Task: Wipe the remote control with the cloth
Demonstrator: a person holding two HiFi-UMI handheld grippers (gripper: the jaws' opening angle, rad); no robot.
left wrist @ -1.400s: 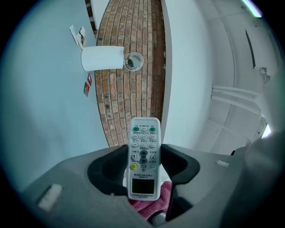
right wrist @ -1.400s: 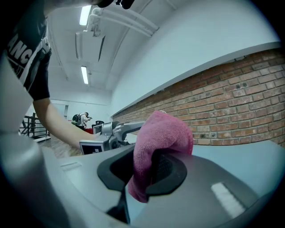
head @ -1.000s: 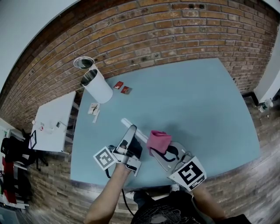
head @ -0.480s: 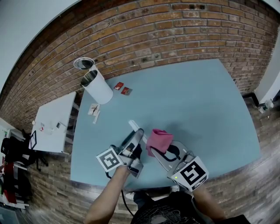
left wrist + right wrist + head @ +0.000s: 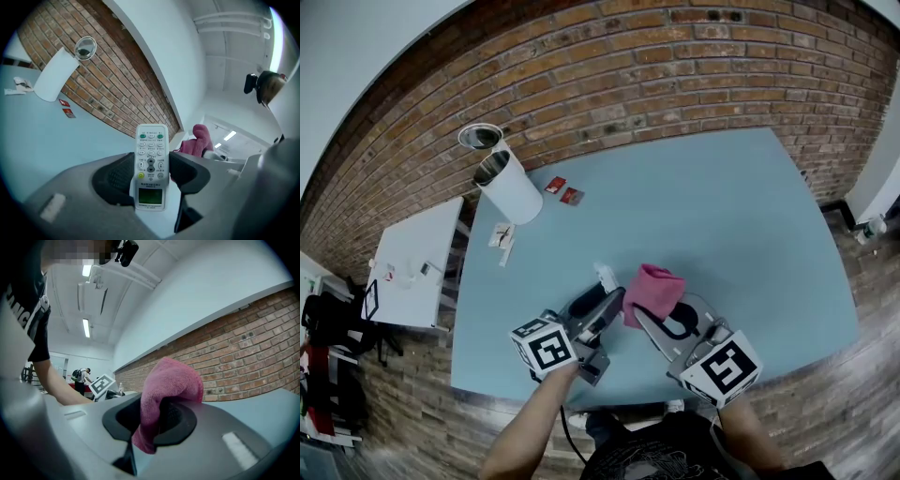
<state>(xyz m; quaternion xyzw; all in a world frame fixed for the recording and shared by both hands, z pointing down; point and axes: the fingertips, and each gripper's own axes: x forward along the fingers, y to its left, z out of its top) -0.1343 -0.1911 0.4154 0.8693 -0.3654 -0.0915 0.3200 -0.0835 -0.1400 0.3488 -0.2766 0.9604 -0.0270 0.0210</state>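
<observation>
Spanning the top of the head view, a red brick wall [image 5: 675, 66] backs a pale blue table [image 5: 741, 216]. A small white side table [image 5: 412, 267] stands at the left. A white cylindrical container [image 5: 508, 183] sits at the blue table's upper left corner. At lower centre, the right gripper [image 5: 661, 314] clamps a pink cloth [image 5: 653, 291]. Just beside it, the left gripper [image 5: 600, 307] clamps a white remote control [image 5: 151, 159], whose button labels are too small to read.

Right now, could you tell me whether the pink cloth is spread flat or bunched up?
Bunched up: the cloth sits in a folded lump, pinched between the jaws of the right gripper.
</observation>
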